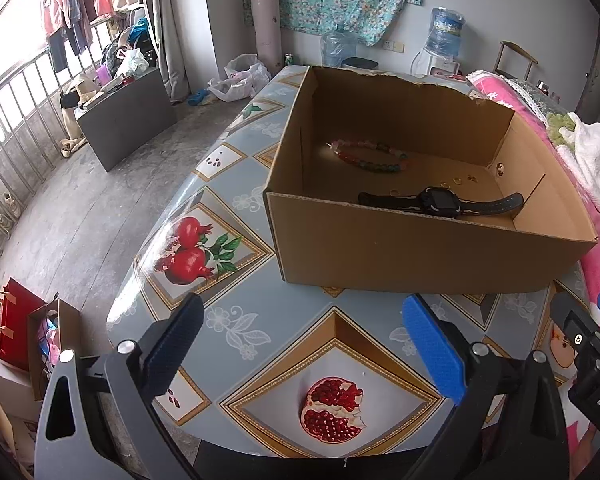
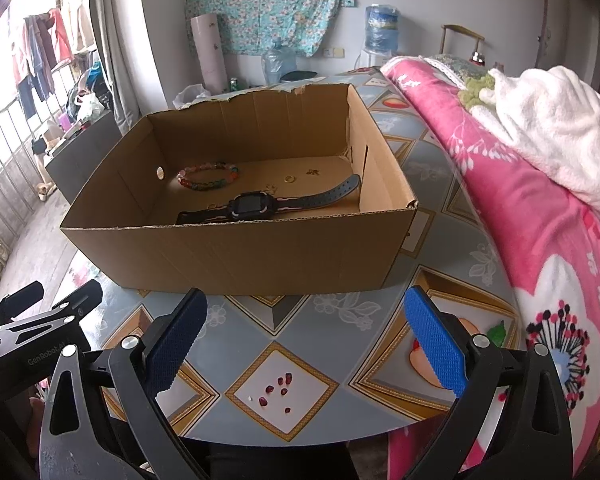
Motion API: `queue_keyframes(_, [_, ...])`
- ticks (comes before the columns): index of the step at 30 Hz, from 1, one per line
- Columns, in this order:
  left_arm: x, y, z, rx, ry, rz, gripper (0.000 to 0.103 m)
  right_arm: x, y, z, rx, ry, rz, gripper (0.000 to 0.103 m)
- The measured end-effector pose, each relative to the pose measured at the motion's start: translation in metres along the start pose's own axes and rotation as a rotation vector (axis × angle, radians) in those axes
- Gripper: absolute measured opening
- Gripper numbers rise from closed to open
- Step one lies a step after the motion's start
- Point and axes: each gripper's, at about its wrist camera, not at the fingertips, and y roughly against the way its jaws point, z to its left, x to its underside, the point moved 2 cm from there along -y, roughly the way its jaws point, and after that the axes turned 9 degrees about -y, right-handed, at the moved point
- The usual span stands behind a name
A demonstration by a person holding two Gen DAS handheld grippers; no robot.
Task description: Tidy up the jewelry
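An open cardboard box [image 1: 412,252] [image 2: 236,256] stands on the patterned table. Inside it lie a beaded bracelet [image 1: 370,155] [image 2: 207,177], a black watch [image 1: 440,201] [image 2: 256,205], and a few small gold rings and earrings [image 1: 458,179] [image 2: 289,179]. My left gripper [image 1: 304,312] hovers open over the table in front of the box, nothing between its blue fingers. In the right wrist view my right gripper [image 2: 306,310] is likewise open and empty, short of the box's near wall. Each gripper shows at the edge of the other's view.
A pink floral blanket [image 2: 520,216] and a white towel [image 2: 556,128] lie along the table's right side. The table edge [image 1: 140,256] drops to the concrete floor on the left. Red gift bags [image 1: 16,332] stand on the floor at lower left.
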Motion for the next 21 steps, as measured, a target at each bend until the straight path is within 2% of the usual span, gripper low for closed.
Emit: queue_keyframes(21, [-0.002,0.0024,-0.0018,0.004,-0.006,0.0,0.098,0.0014,0.0001,0.0001,0.003,-0.002,0.005,0.095])
